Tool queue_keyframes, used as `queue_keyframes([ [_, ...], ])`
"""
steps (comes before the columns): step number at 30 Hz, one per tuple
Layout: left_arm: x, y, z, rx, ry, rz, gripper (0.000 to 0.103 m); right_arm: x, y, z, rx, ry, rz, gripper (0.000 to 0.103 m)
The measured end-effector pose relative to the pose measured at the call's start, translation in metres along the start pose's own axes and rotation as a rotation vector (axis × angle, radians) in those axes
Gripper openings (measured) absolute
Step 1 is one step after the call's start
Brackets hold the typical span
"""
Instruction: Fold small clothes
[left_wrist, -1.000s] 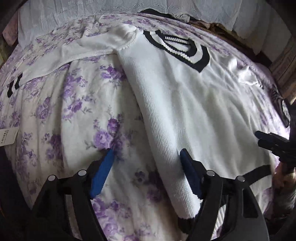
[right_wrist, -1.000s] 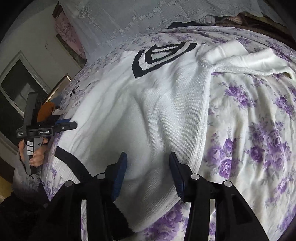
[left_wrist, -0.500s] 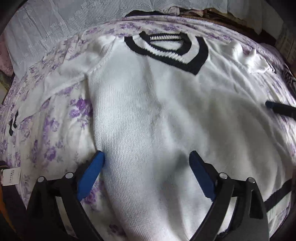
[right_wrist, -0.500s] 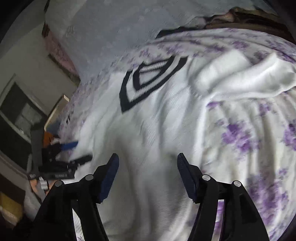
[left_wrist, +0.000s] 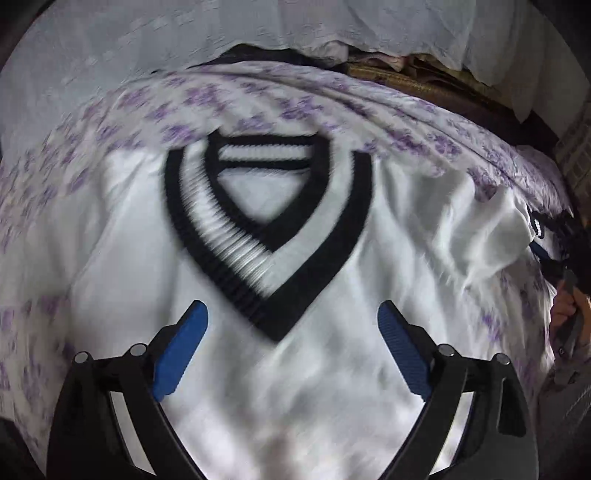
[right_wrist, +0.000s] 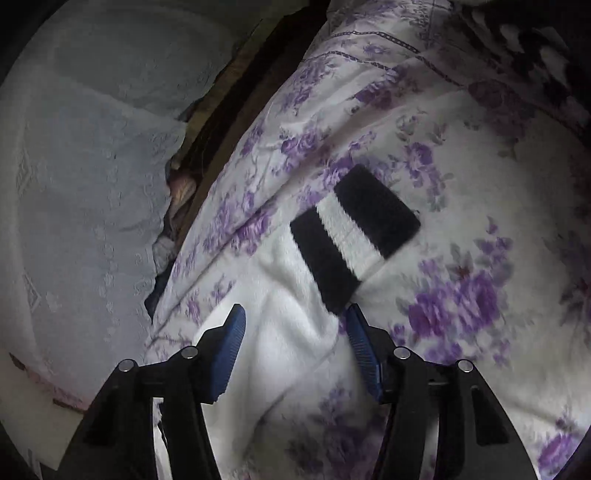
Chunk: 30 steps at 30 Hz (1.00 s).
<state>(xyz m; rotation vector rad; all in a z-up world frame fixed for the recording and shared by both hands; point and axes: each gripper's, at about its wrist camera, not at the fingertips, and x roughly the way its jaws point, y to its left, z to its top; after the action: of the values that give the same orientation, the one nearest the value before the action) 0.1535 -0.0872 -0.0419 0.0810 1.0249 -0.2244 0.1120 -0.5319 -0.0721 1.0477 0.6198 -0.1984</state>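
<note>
Both grippers had swung across the bed: left gripper, fingers wide, hung over the white knit sweater on the floral bedspread; right gripper, closing on nothing, framed its black-striped cuff at twelve o'clock. No writing readable.

Left wrist view: close, steeply downward over sweater chest, facing headboard drape. Right wrist view: close, shallower tilt, over sleeve cuff. Shared: sweater, floral bedsheet.
</note>
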Motion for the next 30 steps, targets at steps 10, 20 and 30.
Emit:
queue_keyframes([
  [10,0.072,-0.029,0.021,0.004,-0.055,0.063,0.097,-0.047,-0.012,0.022,-0.149,-0.266,-0.167,0.010],
  [20,0.058,-0.019,0.019,-0.011,-0.090,0.046,0.098,-0.088,-0.016,-0.008,-0.116,-0.385,-0.337,0.031],
  [30,0.060,0.059,0.041,-0.108,0.001,0.137,0.098,0.060,0.143,-0.112,-0.539,0.243,0.074,0.065],
])
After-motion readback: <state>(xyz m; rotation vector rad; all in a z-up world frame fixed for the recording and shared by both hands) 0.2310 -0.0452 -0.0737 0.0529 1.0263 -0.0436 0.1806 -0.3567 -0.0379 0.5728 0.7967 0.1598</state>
